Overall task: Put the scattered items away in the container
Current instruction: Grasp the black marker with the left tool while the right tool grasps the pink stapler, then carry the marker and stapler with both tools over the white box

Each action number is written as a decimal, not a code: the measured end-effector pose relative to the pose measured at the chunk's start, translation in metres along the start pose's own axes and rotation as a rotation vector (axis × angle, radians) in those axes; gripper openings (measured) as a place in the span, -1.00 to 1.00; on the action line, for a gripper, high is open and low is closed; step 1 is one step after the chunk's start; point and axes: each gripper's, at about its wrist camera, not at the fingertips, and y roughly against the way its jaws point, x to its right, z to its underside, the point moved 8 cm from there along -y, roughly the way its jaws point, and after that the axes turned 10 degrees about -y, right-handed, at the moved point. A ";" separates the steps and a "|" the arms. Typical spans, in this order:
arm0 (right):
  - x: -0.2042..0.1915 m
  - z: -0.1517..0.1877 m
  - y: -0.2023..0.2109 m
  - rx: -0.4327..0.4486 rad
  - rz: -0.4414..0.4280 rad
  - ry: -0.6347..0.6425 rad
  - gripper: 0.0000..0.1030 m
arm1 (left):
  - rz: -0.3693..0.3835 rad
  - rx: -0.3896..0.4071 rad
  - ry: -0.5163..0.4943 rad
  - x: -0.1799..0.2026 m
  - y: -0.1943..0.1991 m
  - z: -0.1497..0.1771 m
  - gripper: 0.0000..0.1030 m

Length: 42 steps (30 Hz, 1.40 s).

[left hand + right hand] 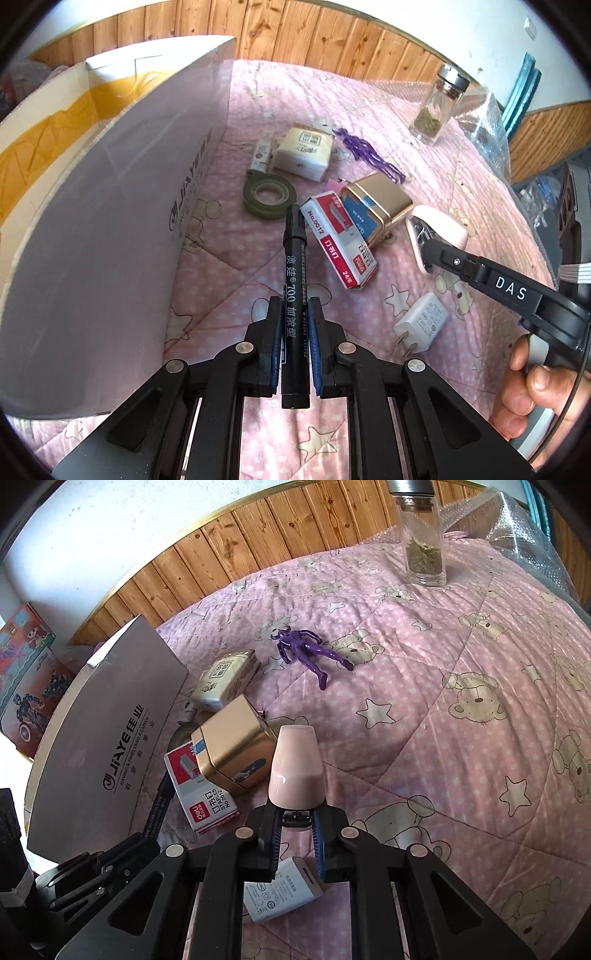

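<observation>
Our right tool (297, 825) has its fingers closed around the near end of the pale pink plastic stapler (296, 771), above the pink bear-print quilt (461, 701), with the gold metal tin (236, 744) just left

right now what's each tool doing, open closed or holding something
Left tool: shut on the marker.
Right tool: shut on the pink stapler.
</observation>
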 end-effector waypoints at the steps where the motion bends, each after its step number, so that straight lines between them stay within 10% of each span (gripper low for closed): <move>1: -0.002 0.000 0.002 0.004 -0.002 0.005 -0.70 | -0.004 0.006 0.003 0.000 0.003 -0.001 -0.74; 42: -0.143 0.041 0.096 0.071 -0.201 0.280 -0.70 | 0.032 0.274 0.167 -0.041 0.125 -0.035 -0.74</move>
